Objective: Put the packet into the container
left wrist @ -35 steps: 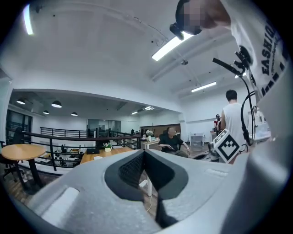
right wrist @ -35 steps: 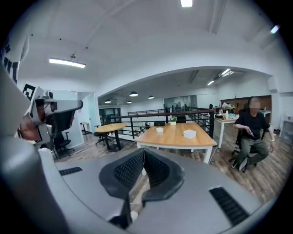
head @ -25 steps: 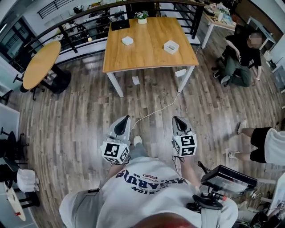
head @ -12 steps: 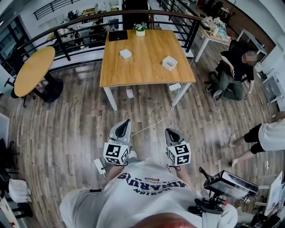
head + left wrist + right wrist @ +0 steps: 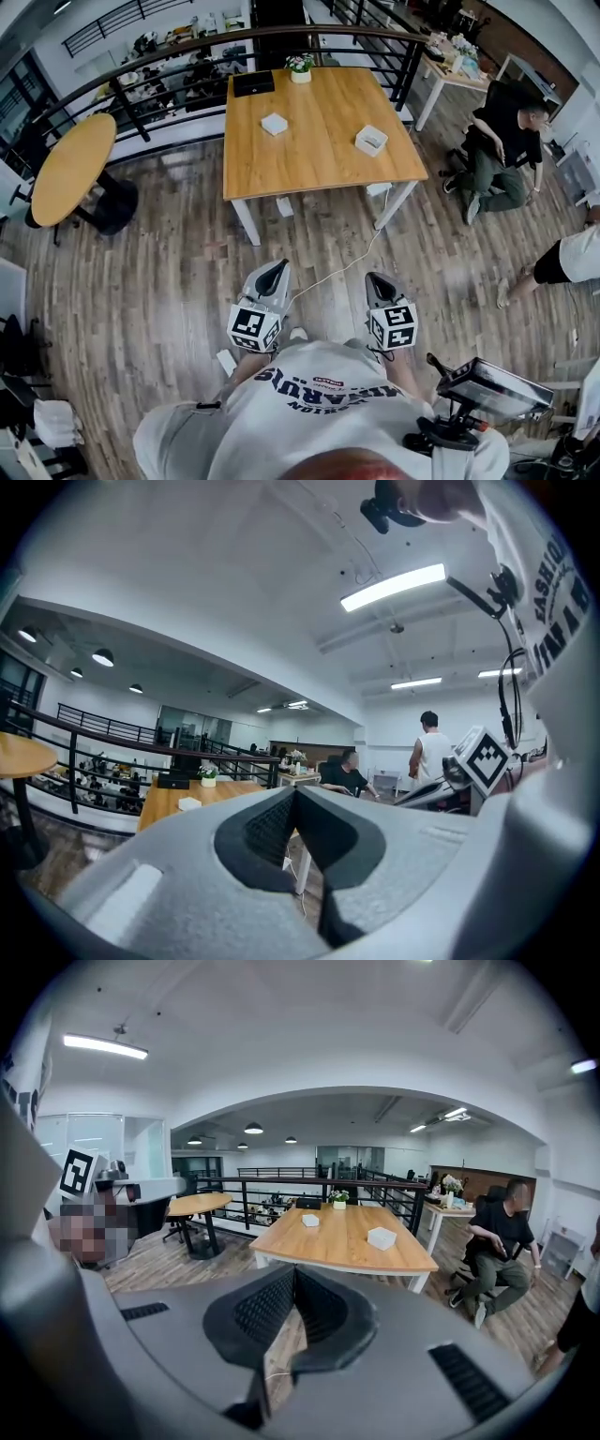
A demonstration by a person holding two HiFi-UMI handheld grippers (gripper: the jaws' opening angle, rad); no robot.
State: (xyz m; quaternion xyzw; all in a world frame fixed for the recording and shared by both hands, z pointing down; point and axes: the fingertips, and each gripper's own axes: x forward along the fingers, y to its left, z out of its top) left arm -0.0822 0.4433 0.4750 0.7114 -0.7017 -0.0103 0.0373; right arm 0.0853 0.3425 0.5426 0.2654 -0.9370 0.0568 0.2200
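Cataloguing by size, largest first: plank floor (image 5: 169,281) underfoot, with a white cable trailing across it; rectangular wooden table (image 5: 319,173) well ahead and out of reach; round table (image 5: 70,169) off to the left; seated person (image 5: 502,141) to the right of the rectangular table. Left gripper (image 5: 294,803), closed tight on nothing, held low near the body. Right gripper (image 5: 294,1279), likewise closed and empty, beside the left and well apart from the work. White container (image 5: 371,140), apparently an open-topped box, toward the right side of the rectangular table. Packet (image 5: 274,124), taken to be the small flat white square nearer the table's middle, lying apart from the container and too small in view to confirm. Handling, as a judgement only: probably light and thin, possibly soft or crinkly, perhaps smooth enough to slide on the wood instead of lifting. Best taken at one edge or corner, pinched across the thickness after opening the tool, and squeezed gently to spare the contents. Needs an approach to the table before any grasp; task not yet begun.
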